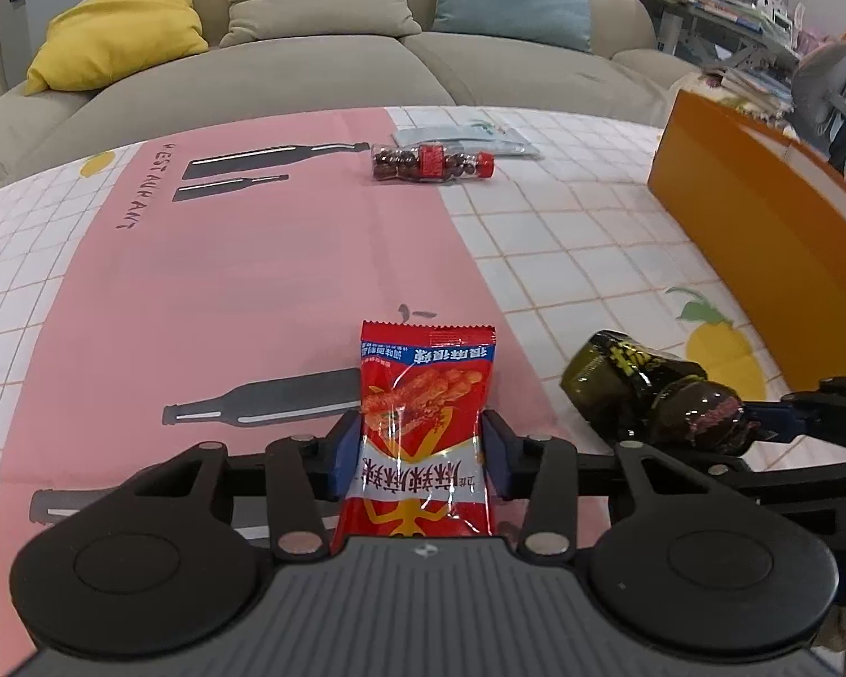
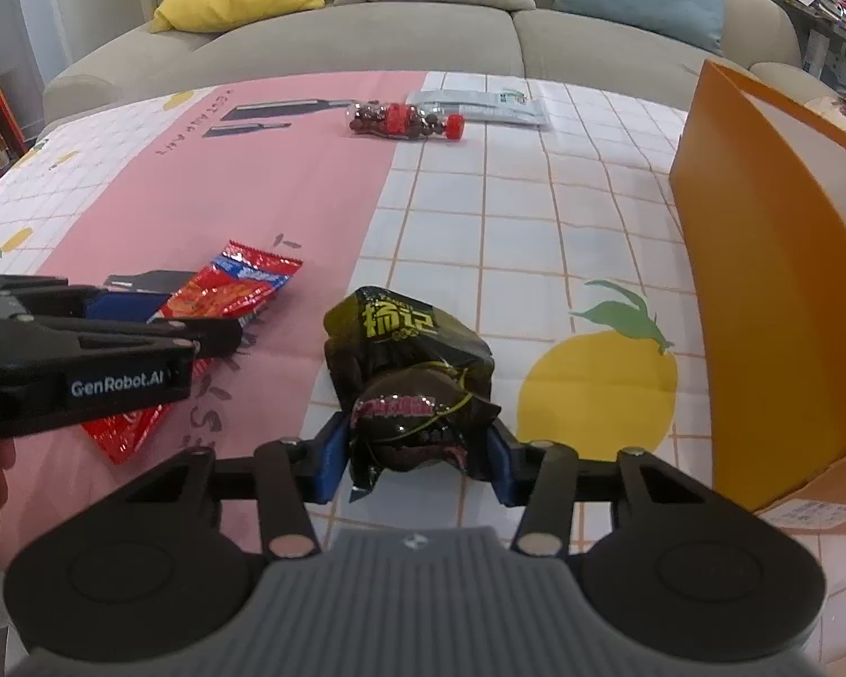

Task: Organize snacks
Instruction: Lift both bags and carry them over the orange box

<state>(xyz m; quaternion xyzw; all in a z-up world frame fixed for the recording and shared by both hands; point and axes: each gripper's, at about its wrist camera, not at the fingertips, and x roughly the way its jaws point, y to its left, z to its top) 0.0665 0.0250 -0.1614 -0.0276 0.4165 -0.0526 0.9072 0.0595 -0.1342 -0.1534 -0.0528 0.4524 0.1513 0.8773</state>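
A red snack packet (image 1: 423,383) lies lengthwise on the pink part of the tablecloth. My left gripper (image 1: 420,440) is shut on it, both blue pads pressing its sides. To its right a dark olive snack packet (image 1: 637,383) rests on the white checked part, and the right gripper (image 1: 784,412) reaches in from the right edge. In the right wrist view the dark packet (image 2: 406,350) sits crumpled between the blue pads of my right gripper (image 2: 417,451), which is shut on it. The left gripper (image 2: 141,316) and red packet (image 2: 231,293) show at the left.
A small bottle of dark round sweets (image 2: 403,119) lies on its side at the far end of the table, with a flat grey pouch (image 2: 479,104) behind it. An open orange box (image 2: 761,282) stands at the right. A sofa (image 2: 366,39) with cushions lies beyond the table.
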